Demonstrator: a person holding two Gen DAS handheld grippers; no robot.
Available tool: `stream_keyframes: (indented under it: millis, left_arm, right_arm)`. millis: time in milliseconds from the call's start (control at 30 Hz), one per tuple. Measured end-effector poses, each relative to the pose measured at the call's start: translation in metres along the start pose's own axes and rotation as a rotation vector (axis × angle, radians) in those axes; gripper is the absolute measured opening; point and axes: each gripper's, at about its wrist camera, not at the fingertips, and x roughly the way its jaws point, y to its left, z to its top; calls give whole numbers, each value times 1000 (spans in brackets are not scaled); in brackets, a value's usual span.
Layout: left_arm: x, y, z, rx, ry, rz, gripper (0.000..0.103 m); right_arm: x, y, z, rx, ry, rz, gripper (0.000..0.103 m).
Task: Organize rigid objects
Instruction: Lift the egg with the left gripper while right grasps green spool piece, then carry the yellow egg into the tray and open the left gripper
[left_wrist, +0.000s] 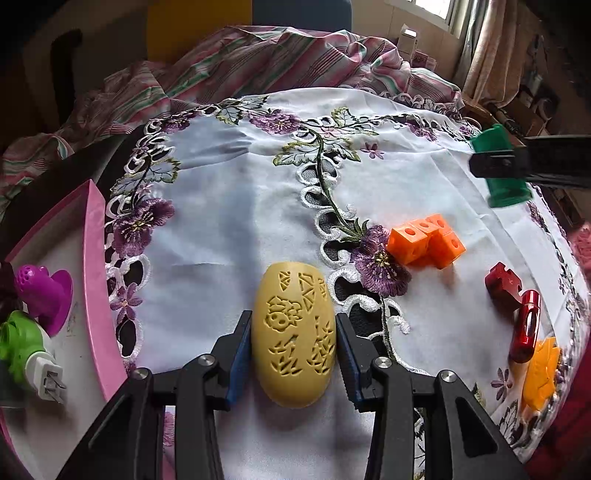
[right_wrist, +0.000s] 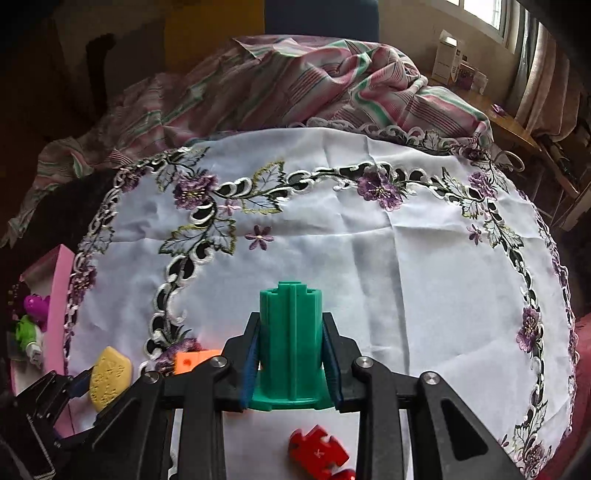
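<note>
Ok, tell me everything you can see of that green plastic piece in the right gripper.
The green piece looks like hard moulded plastic: a ribbed, roughly cylindrical body with lengthwise grooves, a stepped notched far end and a wider flat flange at the near end. It points away from the camera along the fingers. The right gripper has its jaws shut on the body, blue pads pressing both sides. From the left wrist view it appears lifted off the white embroidered cloth, touching nothing else visible.

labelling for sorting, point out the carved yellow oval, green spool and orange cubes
carved yellow oval (left_wrist: 293, 332), left wrist view, middle of carved top
green spool (right_wrist: 291, 332), right wrist view, ribbed barrel
orange cubes (left_wrist: 424, 240), left wrist view, centre of cluster
</note>
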Motion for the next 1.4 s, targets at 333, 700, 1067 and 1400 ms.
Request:
stream_keyframes:
  millis: [333,700,1067,1400]
  left_arm:
    - [-24,-2,-6,24,-42,-3,42]
    - [-68,14,-14,-46,-101,-31,43]
    - [-94,35,-28,-97,-125,-8,43]
    - [-113,58,-42,-135,-149,28,43]
  right_arm:
    - [22,59,-64,-97,121,118,30]
    - [37,62,-67,-147,148,102,30]
    - [37,64,-70,-159,140,98,30]
    - [37,63,-71,-162,136,104,30]
